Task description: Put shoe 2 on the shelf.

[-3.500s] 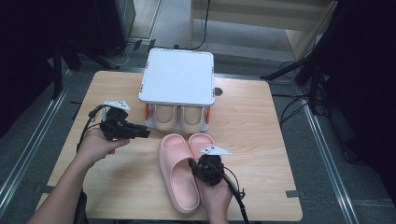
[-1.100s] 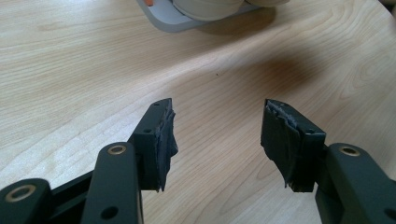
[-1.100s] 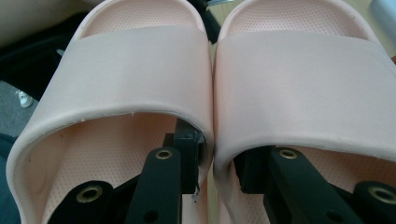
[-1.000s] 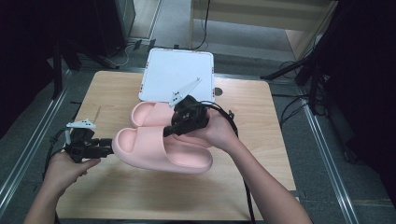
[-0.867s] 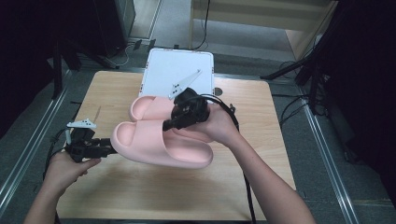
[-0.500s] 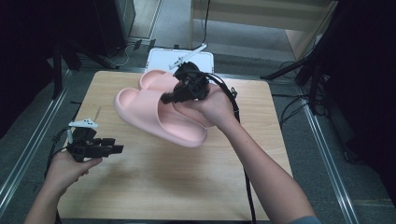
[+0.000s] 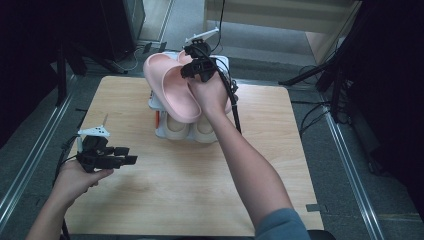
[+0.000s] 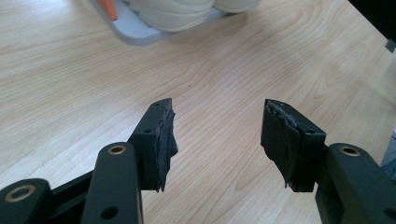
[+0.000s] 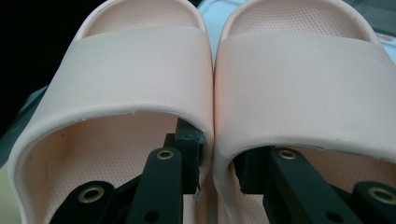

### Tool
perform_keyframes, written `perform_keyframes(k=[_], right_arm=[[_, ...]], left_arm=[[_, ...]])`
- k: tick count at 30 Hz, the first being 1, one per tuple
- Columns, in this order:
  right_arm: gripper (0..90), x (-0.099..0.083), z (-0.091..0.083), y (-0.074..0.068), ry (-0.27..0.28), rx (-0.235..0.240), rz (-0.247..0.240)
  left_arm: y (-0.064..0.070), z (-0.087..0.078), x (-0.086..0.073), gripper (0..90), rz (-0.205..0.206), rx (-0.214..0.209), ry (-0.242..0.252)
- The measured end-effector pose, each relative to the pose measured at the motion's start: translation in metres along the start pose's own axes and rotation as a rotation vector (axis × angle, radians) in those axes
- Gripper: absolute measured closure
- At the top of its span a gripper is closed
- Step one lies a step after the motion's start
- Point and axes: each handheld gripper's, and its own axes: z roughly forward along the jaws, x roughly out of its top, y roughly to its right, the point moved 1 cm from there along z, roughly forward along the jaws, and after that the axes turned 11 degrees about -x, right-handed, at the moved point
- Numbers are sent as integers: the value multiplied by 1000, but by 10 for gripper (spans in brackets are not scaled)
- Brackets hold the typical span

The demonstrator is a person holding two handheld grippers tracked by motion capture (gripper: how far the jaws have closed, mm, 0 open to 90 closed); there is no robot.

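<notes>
Looking down from the high view first, I have the right gripper [image 7: 186, 71] raised over the far middle of the table [image 7: 280, 165], carrying the pair of pink slippers [image 7: 175, 90] above the white two-tier rack [image 7: 161, 131]. A cream pair [image 7: 187, 130] already sits on the rack's lower shelf, toes toward me. The pink pair hangs tilted over the top shelf, and I cannot tell from here whether it touches that shelf yet. My left gripper [image 7: 127, 155] rests low near the table's left edge, well apart from the rack, with nothing between its jaws. Moving to the left gripper view, the two black jaws stand spread wide over bare wood, and a corner of the rack's grey base [image 8: 135, 32] with the cream soles shows at the top edge. Turning to the right gripper view, my jaws are clamped together on the two inner walls of the pink slippers, one jaw inside each shoe under its strap, so both travel as one bundle. I judge the lift and carry as mostly done; what is left is to level the pair, settle it flat on the top shelf, release the pinch and draw the jaws back out from under the straps without dragging the shoes off.
</notes>
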Motion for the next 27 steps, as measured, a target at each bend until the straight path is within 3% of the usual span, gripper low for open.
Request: perform_keyframes(k=[4, 8, 12, 17, 23, 27], right_arm=[[736, 10, 12, 4, -18, -53, 129], [733, 19, 16, 4, -17, -120, 165], [732, 27, 18, 8, -14, -146, 248], [730, 27, 26, 10, -39, -191, 292], [723, 26, 38, 5, -57, -237, 279], [719, 26, 43, 7, -59, -262, 311]], left_arm=[[0, 3, 2, 443, 5, -8, -13], [0, 6, 4, 443, 11, -16, -18], [1, 9, 4, 443, 15, -22, -28], [2, 9, 5, 443, 18, -30, -24], [1, 9, 5, 443, 20, -36, -22], [2, 9, 6, 443, 23, -44, -19]])
